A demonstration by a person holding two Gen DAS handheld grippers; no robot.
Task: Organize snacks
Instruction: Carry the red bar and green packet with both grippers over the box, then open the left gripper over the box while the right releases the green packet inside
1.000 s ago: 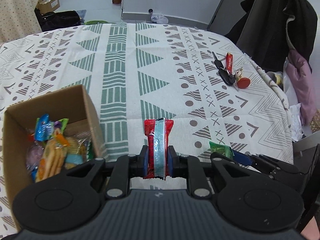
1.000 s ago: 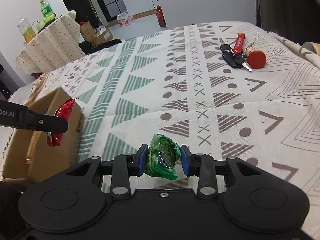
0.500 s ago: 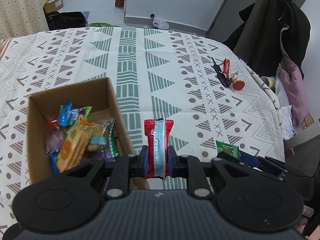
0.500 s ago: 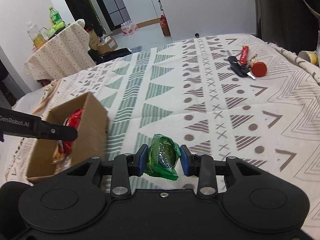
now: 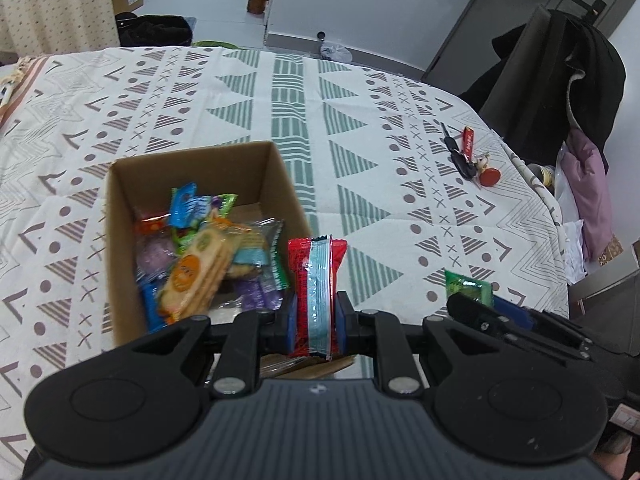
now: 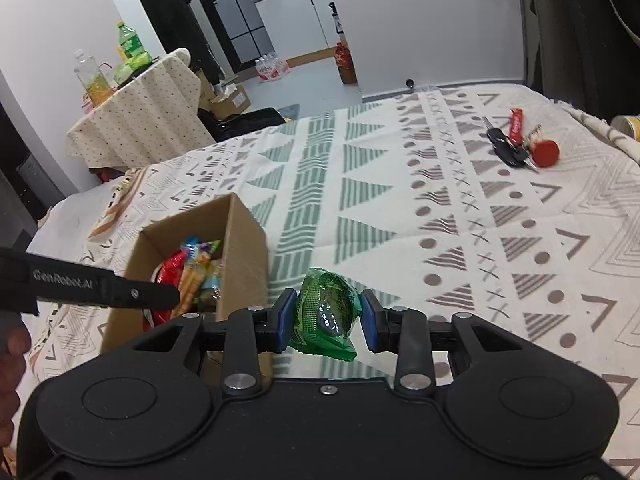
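At the left of the patterned tablecloth (image 5: 200, 92) stands the open cardboard box (image 5: 120, 216), already holding a loose heap of wrapped snacks (image 5: 200, 264), with a biscuit pack lying across the top. The left gripper (image 5: 313, 320) is clamped on a red packet with a pale blue seam (image 5: 316, 280), held upright just above the box's near right corner, more over the rim than over the hollow. To drop it cleanly, I would carry it a little further left and forward, until the packet hangs over the pile itself, and only then part the jaws (a release at the rim may tip it out onto the cloth). To the right, the right gripper (image 6: 326, 322) is closed on a crumpled green packet (image 6: 326, 308), above the cloth just beside the box's right wall (image 6: 244, 256); it should wait until the left has withdrawn, since the opening looks narrow for both. The keys (image 5: 466, 160) far right are no part of the job.
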